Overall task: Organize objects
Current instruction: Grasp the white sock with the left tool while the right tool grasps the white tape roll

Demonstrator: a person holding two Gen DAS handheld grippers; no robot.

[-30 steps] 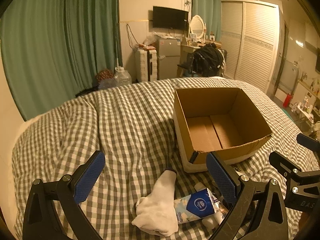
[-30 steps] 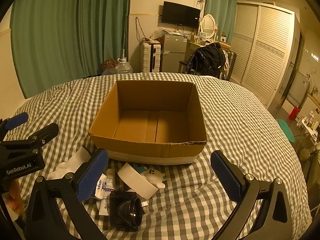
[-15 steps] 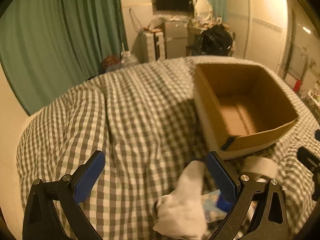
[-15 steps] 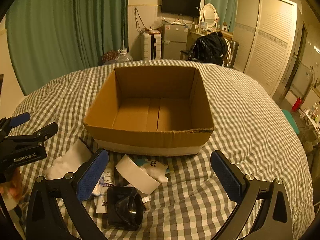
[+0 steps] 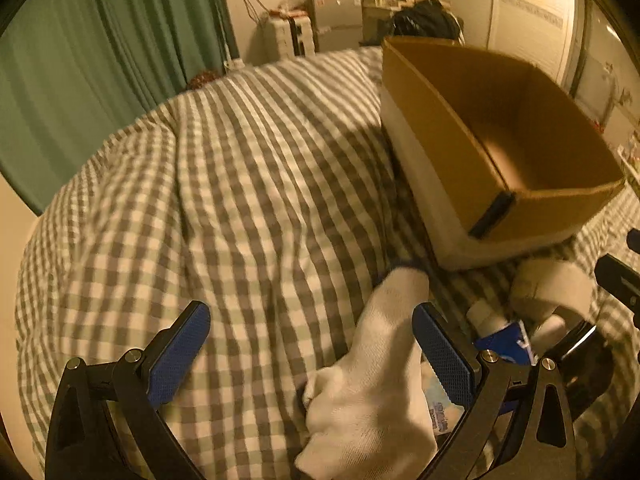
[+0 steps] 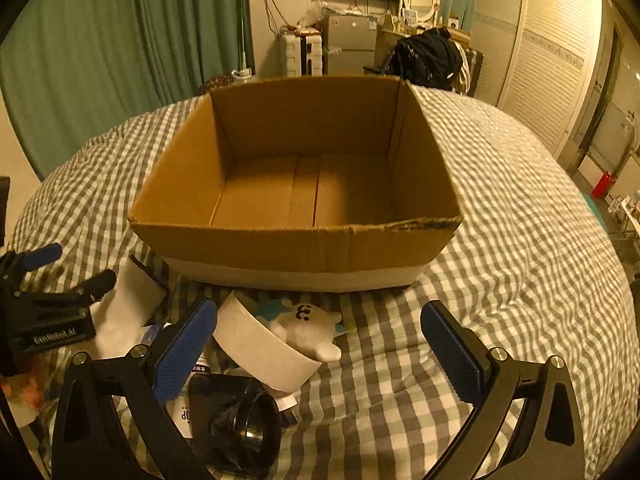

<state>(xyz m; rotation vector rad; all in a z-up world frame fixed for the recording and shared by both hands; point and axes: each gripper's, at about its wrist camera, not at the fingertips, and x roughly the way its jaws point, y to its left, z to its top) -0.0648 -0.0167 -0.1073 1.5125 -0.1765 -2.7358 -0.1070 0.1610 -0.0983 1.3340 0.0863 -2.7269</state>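
A checked bedcover (image 6: 520, 208) is carrying everything here. An open cardboard box (image 6: 296, 240) is sitting near the middle of the bed, its inside bare, with a pale band running along the bottom of its near wall.

The clutter is lying on the cover along the box's near side, toward the bed's near edge. A white sock (image 5: 372, 380) is stretching from the box's near left corner back toward the left gripper (image 5: 312, 356), whose blue-padded fingers are spread wide — the sock is lying between them, close against the right-hand pad, and nothing is being pinched. In the right wrist view that same gripper (image 6: 44, 304) is showing at the left edge, over the sock (image 6: 124, 312).

The right gripper (image 6: 320, 344) is also spread wide and holding nothing, hovering above the pile. Between its fingers a white plush toy (image 6: 308, 324) with a small printed face is lying just in front of the box wall, partly tucked behind a curved white band (image 6: 260, 348). Nearer the camera a black cylindrical object (image 6: 244, 424) is resting on its side, touching the band's lower edge. Beside it, under the left-hand pad, printed tubes (image 6: 184, 412) are peeking out — their labels are too small to read. A blue-and-white packet (image 5: 508, 340) is lying just right of the sock.
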